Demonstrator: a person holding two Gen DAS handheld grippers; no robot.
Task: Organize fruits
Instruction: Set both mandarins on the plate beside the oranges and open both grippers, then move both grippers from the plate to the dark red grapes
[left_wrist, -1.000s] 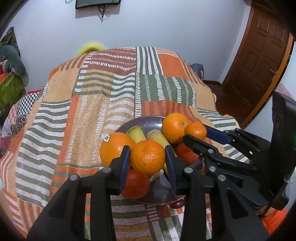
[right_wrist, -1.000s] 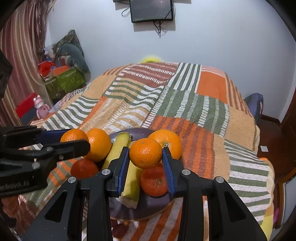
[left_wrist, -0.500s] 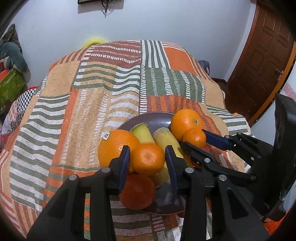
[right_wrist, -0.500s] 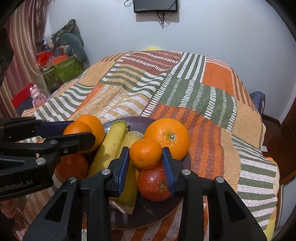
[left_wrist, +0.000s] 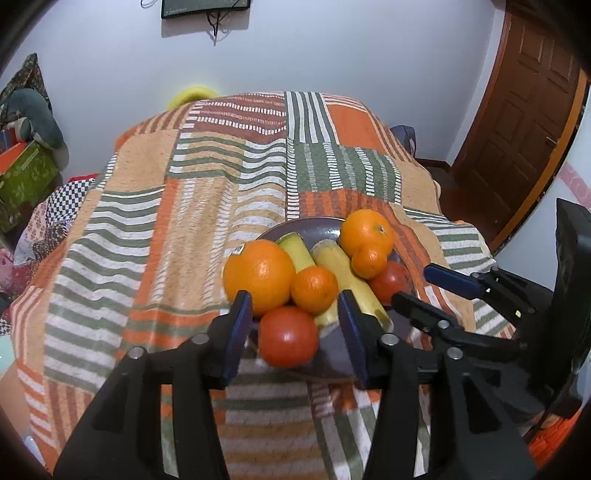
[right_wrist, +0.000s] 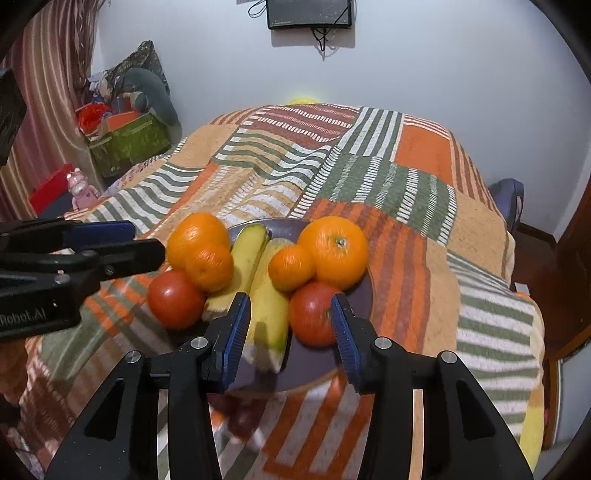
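A dark plate (right_wrist: 325, 373) on the patchwork bedspread holds two bananas (right_wrist: 267, 291), two big oranges (right_wrist: 338, 251), two small mandarins (right_wrist: 290, 267) and two red tomatoes (right_wrist: 312, 314). In the left wrist view the plate (left_wrist: 314, 230) shows a mandarin (left_wrist: 314, 290) resting on a tomato (left_wrist: 288, 341) beside a big orange (left_wrist: 258, 277). My left gripper (left_wrist: 295, 328) is open and empty, just in front of that pile. My right gripper (right_wrist: 288, 328) is open and empty, in front of the bananas and the right tomato.
The striped bedspread (left_wrist: 184, 206) covers the whole surface and drops off at its edges. A brown door (left_wrist: 524, 122) stands at the right. Green boxes and clutter (right_wrist: 125, 140) sit by the curtain at the left. A screen (right_wrist: 308, 13) hangs on the wall.
Both grippers lowered their mandarins onto the plate, opened and drew back. The mandarins now rest on the fruit pile.
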